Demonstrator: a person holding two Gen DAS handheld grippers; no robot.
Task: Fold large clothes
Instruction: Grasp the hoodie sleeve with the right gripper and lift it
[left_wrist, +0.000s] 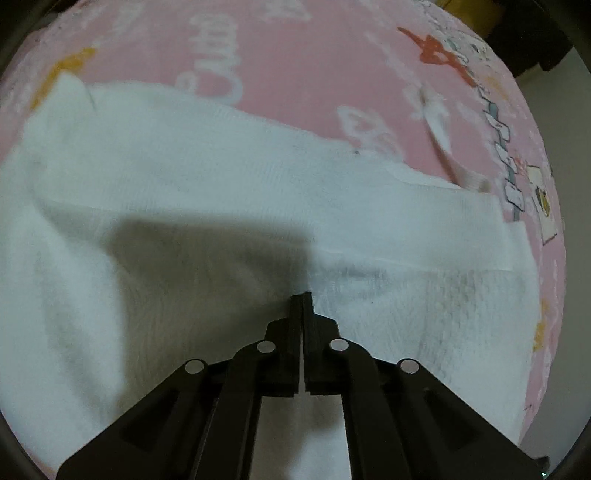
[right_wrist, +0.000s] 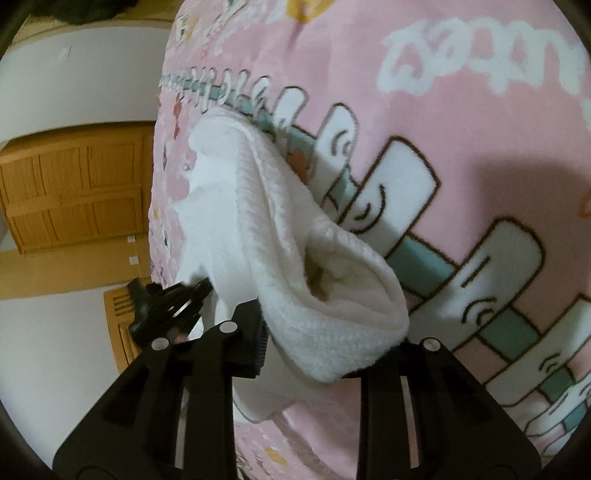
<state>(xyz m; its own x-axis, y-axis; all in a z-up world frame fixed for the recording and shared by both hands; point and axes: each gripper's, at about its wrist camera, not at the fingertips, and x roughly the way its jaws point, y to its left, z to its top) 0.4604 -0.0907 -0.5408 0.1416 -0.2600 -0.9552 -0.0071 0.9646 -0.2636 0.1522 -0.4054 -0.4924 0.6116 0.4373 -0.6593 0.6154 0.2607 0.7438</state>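
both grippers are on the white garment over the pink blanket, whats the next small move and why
Probably carry the bunched end across and lay it flat. The right gripper has a thick rolled wad of the white garment between its fingers, lifted off the pink blanket, while the left gripper, shut, pinches the other part near a crease.

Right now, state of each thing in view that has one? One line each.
white garment: part spread flat on the blanket, one end bunched and lifted.
left gripper: shut, tips pinching a fold of the garment.
right gripper: jaws around the bunched end; whether the pads press cannot be told.
pink blanket: spread flat under the garment.
wooden cabinet: doors closed.
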